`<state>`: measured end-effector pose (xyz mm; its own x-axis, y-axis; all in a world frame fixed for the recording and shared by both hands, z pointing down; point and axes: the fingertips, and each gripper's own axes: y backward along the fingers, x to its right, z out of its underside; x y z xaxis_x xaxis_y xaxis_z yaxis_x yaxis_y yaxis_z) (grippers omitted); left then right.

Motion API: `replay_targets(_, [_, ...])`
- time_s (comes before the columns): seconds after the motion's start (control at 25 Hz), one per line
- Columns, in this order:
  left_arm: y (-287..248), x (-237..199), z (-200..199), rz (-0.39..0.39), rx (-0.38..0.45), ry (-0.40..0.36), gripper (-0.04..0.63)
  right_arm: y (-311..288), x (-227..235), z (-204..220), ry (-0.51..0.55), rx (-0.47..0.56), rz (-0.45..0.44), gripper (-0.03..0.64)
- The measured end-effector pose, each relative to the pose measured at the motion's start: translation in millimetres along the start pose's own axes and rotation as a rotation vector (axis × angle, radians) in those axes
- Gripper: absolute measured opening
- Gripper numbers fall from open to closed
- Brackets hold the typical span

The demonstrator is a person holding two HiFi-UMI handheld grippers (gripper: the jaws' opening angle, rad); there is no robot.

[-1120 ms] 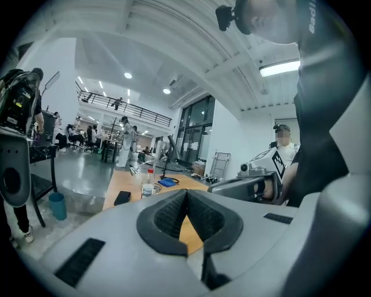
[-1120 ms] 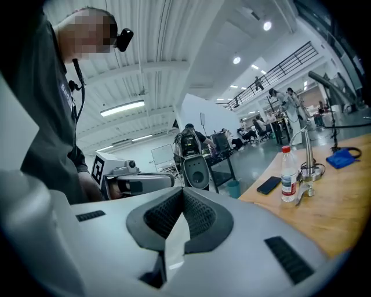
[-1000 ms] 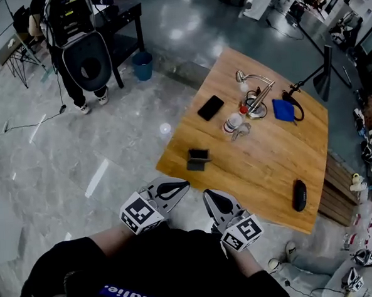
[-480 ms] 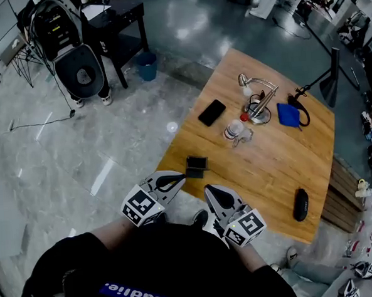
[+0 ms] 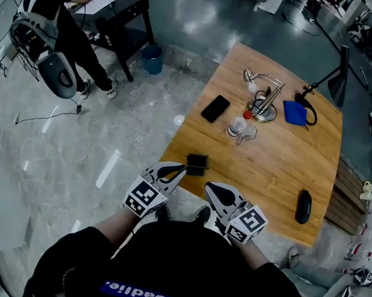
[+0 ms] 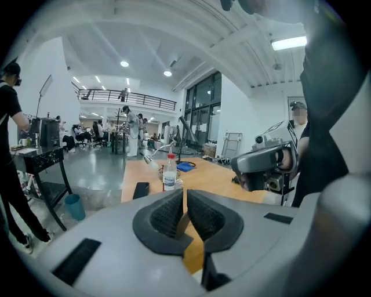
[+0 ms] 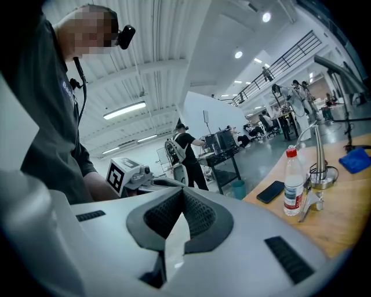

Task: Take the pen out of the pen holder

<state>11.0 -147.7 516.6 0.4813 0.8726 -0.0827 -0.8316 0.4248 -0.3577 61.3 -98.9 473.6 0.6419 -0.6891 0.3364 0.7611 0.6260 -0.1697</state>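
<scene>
**Wooden worktop, and the pen is far away**

The pale brown wooden worktop (image 5: 269, 165) holds a bunch of things on its far side. There is a bendy silver lamp (image 5: 262, 83), a clear plastic bottle with a red cap (image 5: 236, 126), a flat black phone (image 5: 215, 108) and a blue cloth pouch (image 5: 294, 113). The pen holder seems to sit at the foot of the lamp. It is too small for me to pick out, and so is the pen.

The left gripper (image 5: 180, 170) and the right gripper (image 5: 212, 190) hang at the near edge, well apart from that bunch. Both have their jaws pressed together with nothing between them.

I think a few things could go wrong. The left jaws are just beside a small black box (image 5: 197, 163) at the edge, so a push could tip it to the floor. The bottle stands upright in front of the lamp, so a long reach could knock it over. If the jaws do not open first, they will only poke the pen.
</scene>
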Motion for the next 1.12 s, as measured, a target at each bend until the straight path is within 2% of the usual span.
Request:
replay_targets(0.24, [-14,-18,15,-0.009,-0.093,-0.045,0.022,8,8,9,-0.029,-0.011,0.026,0.005])
replay_targets(0.56, [-35,-36,35,0.022,-0.210,-0.084,0.062,17,15,15,-0.047,-0.022,0.050,0.004])
replay_targets(0.8, [-48,-44,56,0.086,-0.316,-0.114,0.094,27,27,23,-0.082,-0.026,0.090,0.003])
replay_targets(1.12, [-64,-45,76,0.175,-0.420,-0.144,0.101,34,35,31,-0.096,-0.036,0.111,0.003])
